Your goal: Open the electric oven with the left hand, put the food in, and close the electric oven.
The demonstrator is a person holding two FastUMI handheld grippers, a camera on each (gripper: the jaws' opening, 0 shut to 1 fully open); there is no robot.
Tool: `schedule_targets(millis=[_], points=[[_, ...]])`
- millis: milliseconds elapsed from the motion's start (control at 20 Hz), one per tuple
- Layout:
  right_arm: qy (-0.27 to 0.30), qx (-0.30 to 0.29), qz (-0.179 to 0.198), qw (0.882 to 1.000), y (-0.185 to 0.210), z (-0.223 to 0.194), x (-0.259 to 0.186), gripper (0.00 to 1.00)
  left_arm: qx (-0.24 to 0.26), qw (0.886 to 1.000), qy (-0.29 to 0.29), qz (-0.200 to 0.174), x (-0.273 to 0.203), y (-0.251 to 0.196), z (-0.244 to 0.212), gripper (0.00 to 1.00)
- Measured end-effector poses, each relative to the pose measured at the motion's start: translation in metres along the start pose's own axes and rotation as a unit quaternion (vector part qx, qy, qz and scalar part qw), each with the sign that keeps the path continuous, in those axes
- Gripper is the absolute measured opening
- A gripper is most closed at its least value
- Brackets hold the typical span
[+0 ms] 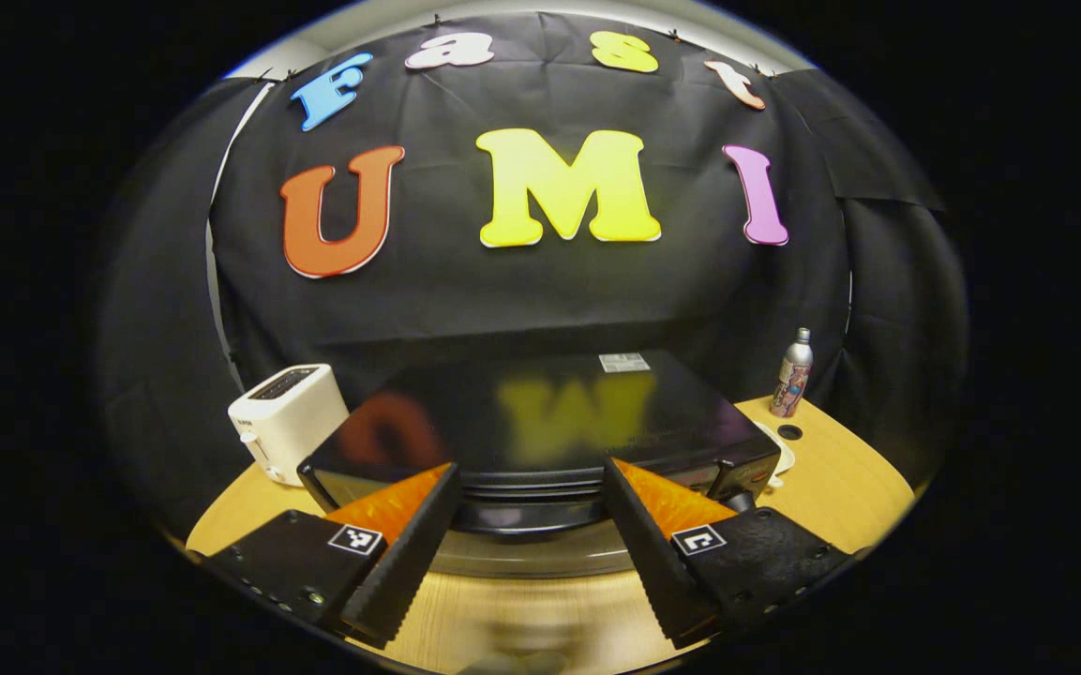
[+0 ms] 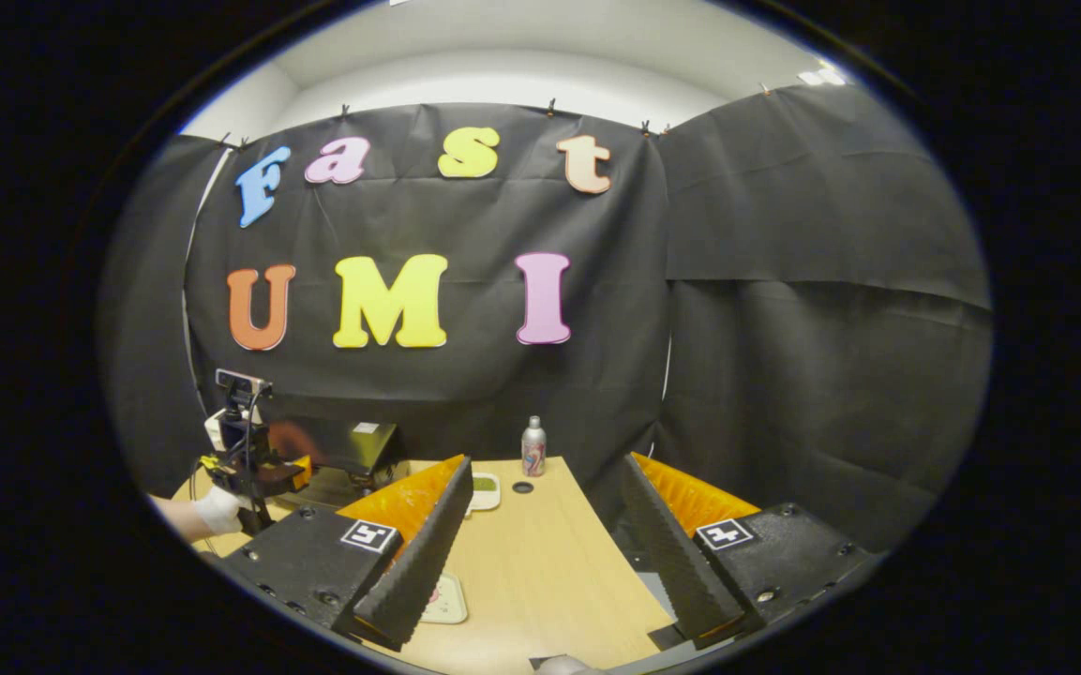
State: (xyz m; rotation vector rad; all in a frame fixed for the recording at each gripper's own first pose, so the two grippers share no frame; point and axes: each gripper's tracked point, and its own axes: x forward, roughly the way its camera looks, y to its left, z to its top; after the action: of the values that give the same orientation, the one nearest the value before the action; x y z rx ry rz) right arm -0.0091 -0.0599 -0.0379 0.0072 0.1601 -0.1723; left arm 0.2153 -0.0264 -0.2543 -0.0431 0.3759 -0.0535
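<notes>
On the desk point(image 1: 840, 469), dead ahead at 12 o'clock of the left gripper point(image 1: 531, 553), sits the electric oven point(image 1: 540, 427), door apparently not yet open; fingers spread, empty, lined up for the handle. Right gripper point(image 2: 540, 553) released, waiting. Toaster point(image 1: 285, 422) at 10, bottle point(image 1: 791, 373) at 2. Labels unreadable.

Black cloth wall point(image 2: 784, 281) behind a wooden table point(image 2: 540, 562), white ceiling point(image 2: 521, 47) above.

Oven point(image 1: 540, 422) centred on the tabletop point(image 1: 849, 478). Toaster point(image 1: 285, 419) just left of the oven. Bottle point(image 1: 792, 373) right of the oven, farther back.
</notes>
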Motion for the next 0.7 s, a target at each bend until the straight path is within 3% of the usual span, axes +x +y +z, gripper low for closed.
schedule_targets(millis=[700], points=[[0.007,0.007,0.040,0.999,0.025,-0.015,-0.011,0.96,-0.004,0.999,0.031,-0.015,-0.072,-0.006,-0.055,0.96]])
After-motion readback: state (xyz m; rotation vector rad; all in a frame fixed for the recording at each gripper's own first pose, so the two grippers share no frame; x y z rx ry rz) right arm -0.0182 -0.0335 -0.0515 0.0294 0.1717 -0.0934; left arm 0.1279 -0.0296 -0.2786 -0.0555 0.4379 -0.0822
